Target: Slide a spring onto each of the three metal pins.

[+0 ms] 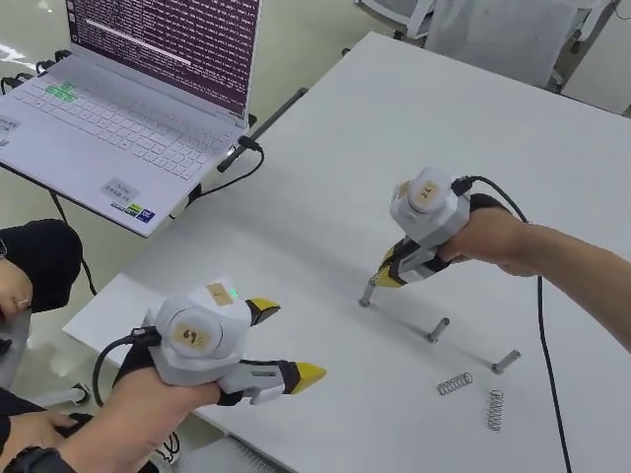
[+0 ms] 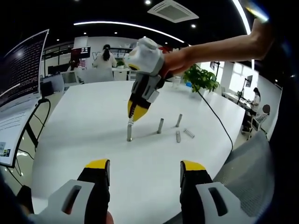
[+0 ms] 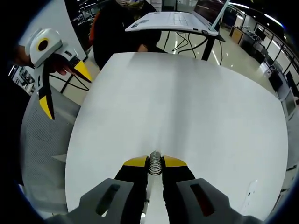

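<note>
Three metal pins stand in a row on the white table: the nearest pin [image 1: 367, 294] [image 2: 129, 131], the middle pin [image 1: 438, 329] [image 2: 160, 125] and the far pin [image 1: 506, 362] [image 2: 179, 120]. My right gripper [image 1: 385, 277] [image 2: 132, 113] [image 3: 155, 164] is shut on a spring [image 3: 155, 163] [image 2: 131, 119], held just above the top of the nearest pin. Two loose springs [image 1: 455, 383] [image 1: 495, 409] lie on the table near the far pin. My left gripper [image 1: 286, 343] [image 2: 145, 165] [image 3: 65, 92] hovers open and holds nothing, well short of the pins near the table's front edge.
An open laptop [image 1: 128, 99] sits on a separate stand at the upper left, with a black cable [image 1: 232, 168] running to the white table [image 1: 325, 177]. The right gripper's cord [image 1: 542, 325] trails across the table's right side. A person sits behind the left gripper [image 3: 121, 28].
</note>
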